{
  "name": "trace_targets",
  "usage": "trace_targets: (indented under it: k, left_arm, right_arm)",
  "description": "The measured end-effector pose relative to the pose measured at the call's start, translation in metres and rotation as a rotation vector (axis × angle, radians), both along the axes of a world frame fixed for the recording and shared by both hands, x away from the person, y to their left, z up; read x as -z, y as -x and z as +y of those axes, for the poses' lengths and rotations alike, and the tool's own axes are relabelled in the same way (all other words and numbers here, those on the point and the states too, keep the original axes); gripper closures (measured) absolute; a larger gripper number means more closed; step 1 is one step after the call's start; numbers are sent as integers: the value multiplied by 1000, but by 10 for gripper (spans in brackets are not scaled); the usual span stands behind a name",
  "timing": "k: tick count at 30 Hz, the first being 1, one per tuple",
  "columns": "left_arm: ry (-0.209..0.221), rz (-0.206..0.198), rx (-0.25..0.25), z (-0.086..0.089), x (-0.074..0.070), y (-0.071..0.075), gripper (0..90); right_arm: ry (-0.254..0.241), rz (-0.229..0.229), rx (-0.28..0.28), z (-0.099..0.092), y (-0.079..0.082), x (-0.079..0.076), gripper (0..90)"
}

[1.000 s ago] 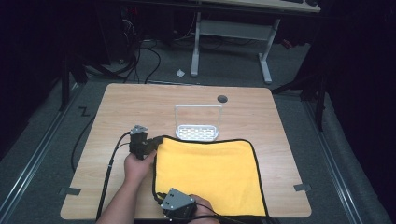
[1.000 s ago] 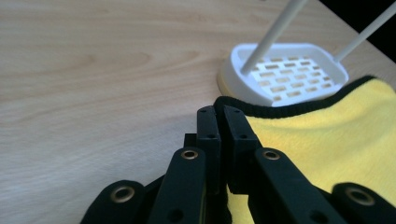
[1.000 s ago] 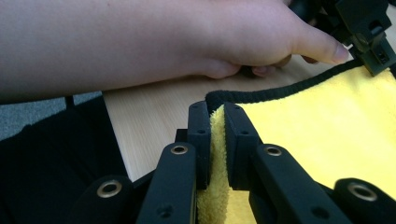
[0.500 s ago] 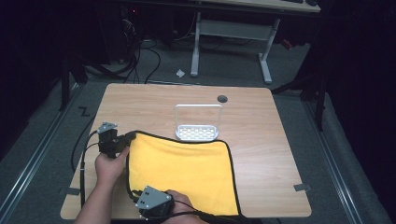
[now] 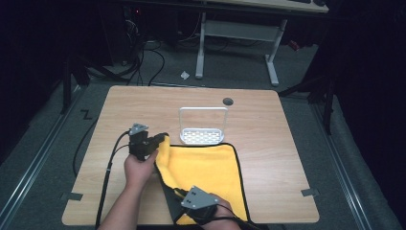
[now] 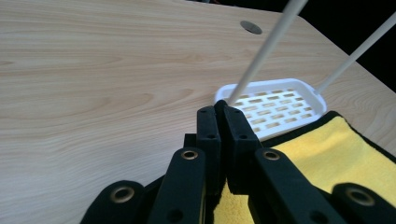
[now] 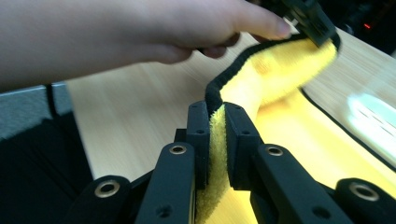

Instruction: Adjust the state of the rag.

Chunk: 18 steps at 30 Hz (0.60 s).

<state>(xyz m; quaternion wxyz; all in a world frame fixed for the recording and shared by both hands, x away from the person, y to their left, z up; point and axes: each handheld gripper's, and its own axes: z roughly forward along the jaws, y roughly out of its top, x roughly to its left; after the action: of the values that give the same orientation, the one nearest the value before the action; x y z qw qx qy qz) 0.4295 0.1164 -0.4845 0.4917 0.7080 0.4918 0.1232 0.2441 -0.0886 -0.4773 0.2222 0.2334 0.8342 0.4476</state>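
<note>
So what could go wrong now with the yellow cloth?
1. The left gripper and right gripper each pinch only the black-trimmed edge of the yellow cloth, so a corner might slip out as it is lifted.
2. The white basket sits right at the cloth's far edge, so the folding cloth could snag it or push it.
3. The far half lies flat on the table, so the fold may end up uneven.

A light wooden table with a round cable hole stands on grey carpet. Behind it stands a second desk on white metal legs, with black cables tangled on the floor and a crumpled scrap of paper nearby. The surroundings are dark. Tape pieces mark the tabletop's edges.
</note>
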Motion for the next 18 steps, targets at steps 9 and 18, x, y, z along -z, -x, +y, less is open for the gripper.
trace_targets:
  k: [9,18]
  left_arm:
    - [-15,-14,64,-61,1,-2,856]
    - [-1,-36,102,-107,4,2,851]
  right_arm:
    - [16,10,109,-64,3,10,819]
    - [16,21,202,-110,8,15,811]
